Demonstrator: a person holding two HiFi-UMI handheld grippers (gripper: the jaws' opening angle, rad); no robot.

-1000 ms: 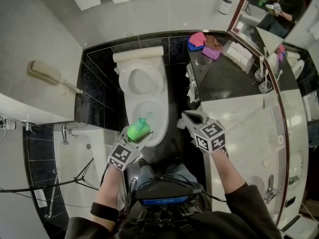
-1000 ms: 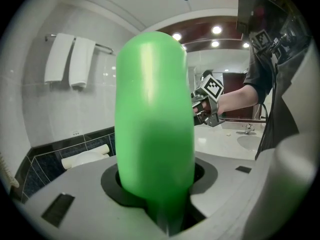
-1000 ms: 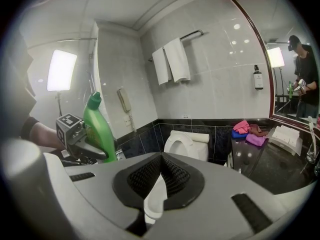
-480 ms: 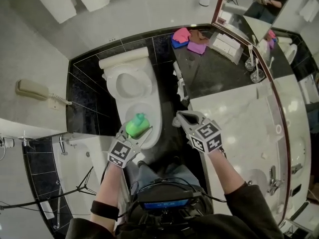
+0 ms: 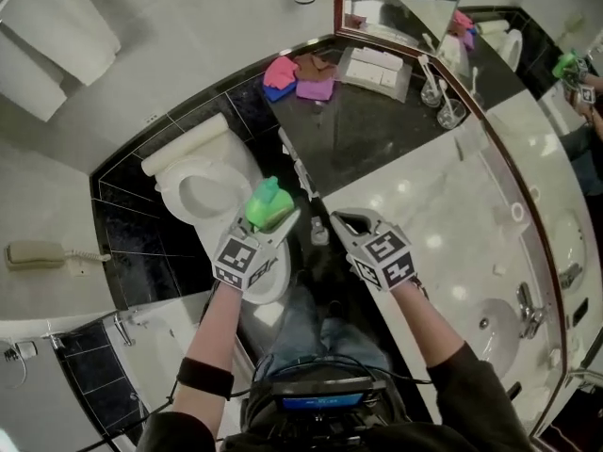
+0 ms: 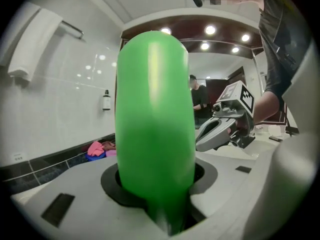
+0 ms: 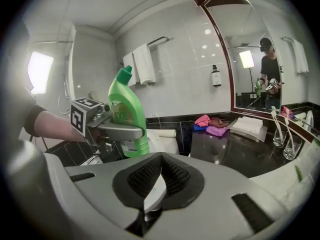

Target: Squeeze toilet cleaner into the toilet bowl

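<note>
Left tool [image 5: 269, 220] clamped on green cleaner bottle [image 5: 268, 201], held upright, cap on top, long axis near vertical. Toilet bowl [image 5: 271, 288] lies below that hand, lid up. Right tool [image 5: 341, 222] shut, empty, off toward the worktop [image 5: 377, 139] edge. Left hand nearer; bottle likely must tip nozzle-down

The left gripper [image 5: 271, 217] is carrying the green bottle [image 5: 267, 199] up and right, off the front of the toilet [image 5: 203, 191]. The toilet is sliding toward the frame's left as the dark counter [image 5: 367, 135] is swinging into upper centre.
</note>
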